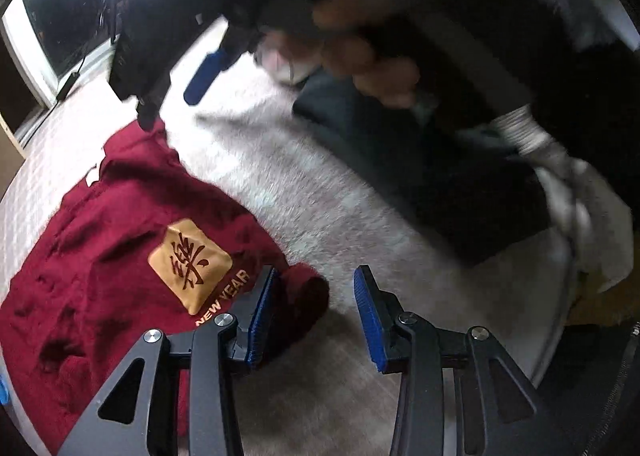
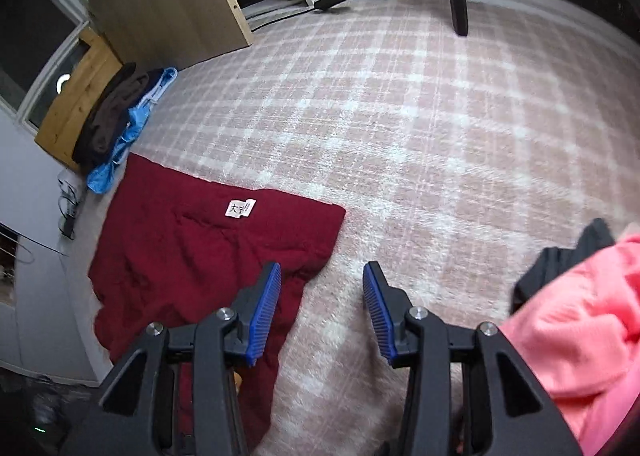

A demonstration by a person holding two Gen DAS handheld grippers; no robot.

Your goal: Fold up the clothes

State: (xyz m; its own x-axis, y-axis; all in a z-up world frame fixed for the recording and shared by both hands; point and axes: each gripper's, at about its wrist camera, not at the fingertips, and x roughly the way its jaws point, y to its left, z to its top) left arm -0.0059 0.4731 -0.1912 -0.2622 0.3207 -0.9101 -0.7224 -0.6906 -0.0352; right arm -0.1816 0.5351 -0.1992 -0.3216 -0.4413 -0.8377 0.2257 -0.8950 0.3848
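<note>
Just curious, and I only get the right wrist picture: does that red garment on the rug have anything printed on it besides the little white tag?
Observer: Yes. The left wrist view shows the red garment with a gold square patch bearing a dark character, and the words NEW YEAR beneath it.
Operator: Is the other gripper holding the garment?
Observer: No. The left gripper is open with nothing between its pads. One finger hangs over the garment's rolled edge, the other over the bare rug.
</note>
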